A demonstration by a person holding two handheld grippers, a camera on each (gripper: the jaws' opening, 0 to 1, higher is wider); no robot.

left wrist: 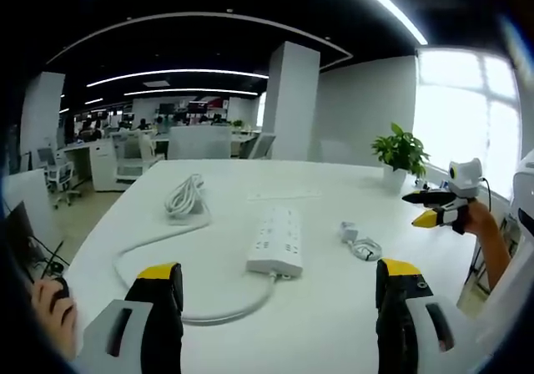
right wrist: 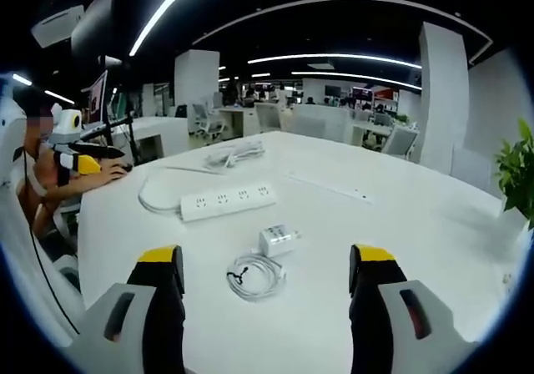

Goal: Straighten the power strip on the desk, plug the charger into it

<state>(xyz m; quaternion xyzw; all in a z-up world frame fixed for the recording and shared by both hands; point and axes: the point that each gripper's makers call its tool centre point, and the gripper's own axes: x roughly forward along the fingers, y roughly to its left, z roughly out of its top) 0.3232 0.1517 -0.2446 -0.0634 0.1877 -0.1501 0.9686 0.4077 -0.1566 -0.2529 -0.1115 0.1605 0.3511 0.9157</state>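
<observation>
A white power strip [left wrist: 276, 240] [right wrist: 227, 201] lies on the white desk [left wrist: 334, 315], its white cord looping to a coiled bundle [left wrist: 186, 197] [right wrist: 235, 151]. A small white charger [left wrist: 349, 231] [right wrist: 276, 240] rests nearby beside its coiled cable [left wrist: 366, 250] [right wrist: 256, 275]. My left gripper [left wrist: 279, 295] hovers open above the desk, short of the strip. My right gripper [right wrist: 267, 278] is open too, held over the charger cable. The right gripper [left wrist: 440, 208] also appears at the right of the left gripper view, and the left gripper [right wrist: 88, 155] at the left of the right gripper view.
A potted green plant [left wrist: 401, 154] stands at the desk's far side near a bright window. A flat white bar [right wrist: 325, 186] lies on the desk beyond the charger. Office desks, chairs and a white pillar [left wrist: 291, 103] fill the background. A person's hand [left wrist: 52, 307] shows low left.
</observation>
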